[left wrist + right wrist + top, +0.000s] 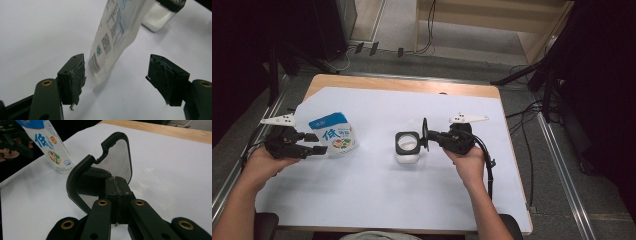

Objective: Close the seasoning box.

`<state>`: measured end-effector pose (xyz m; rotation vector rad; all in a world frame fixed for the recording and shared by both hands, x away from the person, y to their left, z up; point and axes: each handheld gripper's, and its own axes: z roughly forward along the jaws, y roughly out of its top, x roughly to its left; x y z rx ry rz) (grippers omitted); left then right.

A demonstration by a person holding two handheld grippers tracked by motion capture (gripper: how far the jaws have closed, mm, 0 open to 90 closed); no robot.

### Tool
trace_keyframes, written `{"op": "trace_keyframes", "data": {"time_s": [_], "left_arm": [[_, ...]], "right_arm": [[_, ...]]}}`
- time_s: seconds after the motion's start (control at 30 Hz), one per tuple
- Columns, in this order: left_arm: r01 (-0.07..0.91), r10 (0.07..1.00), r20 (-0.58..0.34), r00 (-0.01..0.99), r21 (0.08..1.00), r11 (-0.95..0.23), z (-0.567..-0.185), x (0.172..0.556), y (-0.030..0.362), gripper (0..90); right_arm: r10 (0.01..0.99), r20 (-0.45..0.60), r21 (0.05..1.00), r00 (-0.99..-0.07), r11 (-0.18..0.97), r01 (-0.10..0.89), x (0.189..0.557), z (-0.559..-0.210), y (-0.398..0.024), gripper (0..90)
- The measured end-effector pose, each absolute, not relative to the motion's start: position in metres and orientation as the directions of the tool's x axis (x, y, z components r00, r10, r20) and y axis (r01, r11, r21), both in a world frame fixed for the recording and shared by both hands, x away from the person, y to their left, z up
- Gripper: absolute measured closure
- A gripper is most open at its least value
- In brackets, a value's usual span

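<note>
White pouch (pixel 333 134) stood upright on bench (pixel 377 200), bottom edge between left gripper (pixel 116 77) jaws, spread, not touching. Right gripper (pixel 428 136) clamped black lid (pixel 100 170) upright beside open jar (pixel 407 146), well apart from pouch.

White pouch (pixel 335 135) with blue top; black-rimmed jar (pixel 407 146); black lid (pixel 105 172); white sheet (pixel 412 195).

glossy printed plastic pouch (pixel 333 134), clear jar (pixel 407 148) – matt black plastic lid (pixel 100 177), white paper sheet (pixel 377 195) over wood table (pixel 402 84)
</note>
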<state>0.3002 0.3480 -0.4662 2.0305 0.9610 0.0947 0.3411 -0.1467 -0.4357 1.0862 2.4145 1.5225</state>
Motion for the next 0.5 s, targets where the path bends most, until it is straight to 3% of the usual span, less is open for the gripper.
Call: {"op": "trace_keyframes", "data": {"time_s": [0.5], "left_arm": [[0.603,0.678,-0.288,0.676,0.745,-0.285,-0.468,0.301,0.353,32.3]], "right_arm": [[0.579,0.301,0.796,-0.757,0.285,0.535,0.347,-0.447,-0.126,90.0]]}}
